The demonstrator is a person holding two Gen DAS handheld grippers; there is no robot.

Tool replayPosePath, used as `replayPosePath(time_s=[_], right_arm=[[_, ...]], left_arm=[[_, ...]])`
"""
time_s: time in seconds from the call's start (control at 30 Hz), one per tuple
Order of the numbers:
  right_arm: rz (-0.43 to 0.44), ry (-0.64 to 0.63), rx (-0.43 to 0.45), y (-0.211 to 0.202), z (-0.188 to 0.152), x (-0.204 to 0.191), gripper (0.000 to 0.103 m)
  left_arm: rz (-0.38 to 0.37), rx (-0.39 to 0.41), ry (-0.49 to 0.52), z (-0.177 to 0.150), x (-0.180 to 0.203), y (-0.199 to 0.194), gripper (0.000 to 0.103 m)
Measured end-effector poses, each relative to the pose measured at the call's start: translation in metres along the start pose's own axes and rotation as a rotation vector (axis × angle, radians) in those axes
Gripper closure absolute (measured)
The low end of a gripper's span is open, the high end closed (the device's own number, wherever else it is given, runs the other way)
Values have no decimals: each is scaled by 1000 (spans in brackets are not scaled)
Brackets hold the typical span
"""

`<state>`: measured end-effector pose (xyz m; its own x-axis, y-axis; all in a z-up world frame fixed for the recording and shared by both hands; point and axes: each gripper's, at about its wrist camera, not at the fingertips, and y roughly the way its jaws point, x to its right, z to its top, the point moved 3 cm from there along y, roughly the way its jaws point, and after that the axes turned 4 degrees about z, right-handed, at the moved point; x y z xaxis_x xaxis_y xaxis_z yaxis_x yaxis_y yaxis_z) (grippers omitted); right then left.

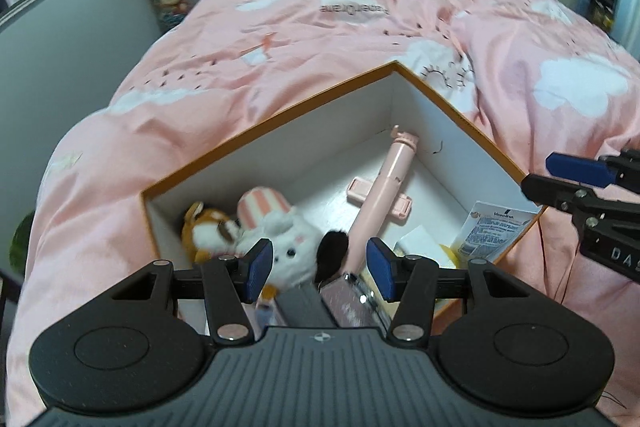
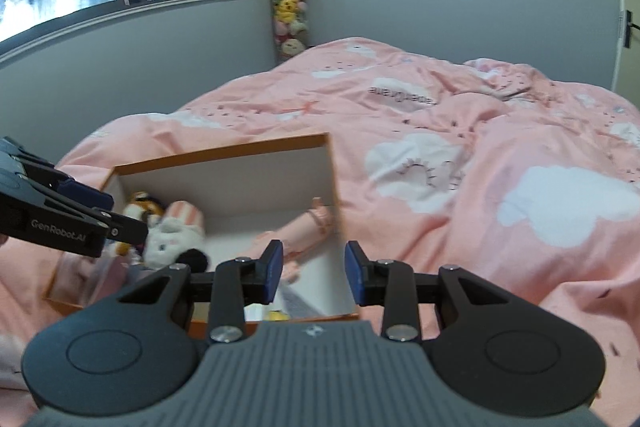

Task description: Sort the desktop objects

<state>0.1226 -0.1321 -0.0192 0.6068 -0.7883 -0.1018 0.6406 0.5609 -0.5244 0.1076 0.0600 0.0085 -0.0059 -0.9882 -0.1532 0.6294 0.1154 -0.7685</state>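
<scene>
both grippers, jaws released and empty, hung over the orange box (image 1: pixel 256 123) at frame centre.
the left gripper (image 1: pixel 320 267) and right gripper (image 2: pixel 314 273) faced a soft, light white plush (image 1: pixel 294 247), best pinched at its body.

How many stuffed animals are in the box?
2: an orange one in the box's left corner, and a white one beside it, nearer the middle. More could be hidden underneath.

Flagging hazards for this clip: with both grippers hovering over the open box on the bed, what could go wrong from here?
1. The orange box sits on a soft, rumpled pink duvet, so pressing down might tip or shift it.
2. The contents are crowded: the white plush lies against the pink selfie stick, so the open left gripper could catch both at once.
3. The right gripper, also open, hovers near the box wall; both tools reaching in could collide.
</scene>
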Motion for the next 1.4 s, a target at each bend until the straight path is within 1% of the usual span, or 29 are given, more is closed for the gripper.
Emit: replayPosePath(time_s=[0.07,0.17,0.27,0.4,0.47,0.57,0.7,0.83,0.9,1.07,1.1,1.27,1.4], right_arm=[[22,-8,-3,0,-3,-6,66],[51,-18,-11,1,-7,-14,66],[65,-42,-18,3,-11,-22,65],[77,-86,-21,3,-16,-32,59],[75,-100,-24,4,-19,-35,59],[75,-111,-33,6,-23,-37,59],[87,-116,-42,8,-28,-39,58],[104,-119,-54,11,-31,-41,56],[109,-118,-60,12,-33,-41,53],[118,-122,-58,13,-35,-42,51],[118,-124,-56,14,-36,-43,51],[109,-164,-51,15,-39,-49,47],[112,-179,-48,16,-41,-51,44]], left_arm=[[14,12,-41,-7,-3,-6,42],[35,36,-135,-20,-6,-15,42],[55,41,-213,-34,-6,-17,42],[74,31,-302,-52,-6,-13,42],[96,49,-330,-58,-5,-14,42],[130,94,-343,-64,-3,-17,40],[158,130,-369,-67,-2,-18,34],[180,112,-394,-74,0,-11,33],[183,110,-411,-77,-1,-8,31],[197,147,-426,-82,3,-8,25],[201,153,-424,-82,4,-7,22],[225,161,-397,-83,10,-4,18],[231,157,-393,-83,11,-3,17]])
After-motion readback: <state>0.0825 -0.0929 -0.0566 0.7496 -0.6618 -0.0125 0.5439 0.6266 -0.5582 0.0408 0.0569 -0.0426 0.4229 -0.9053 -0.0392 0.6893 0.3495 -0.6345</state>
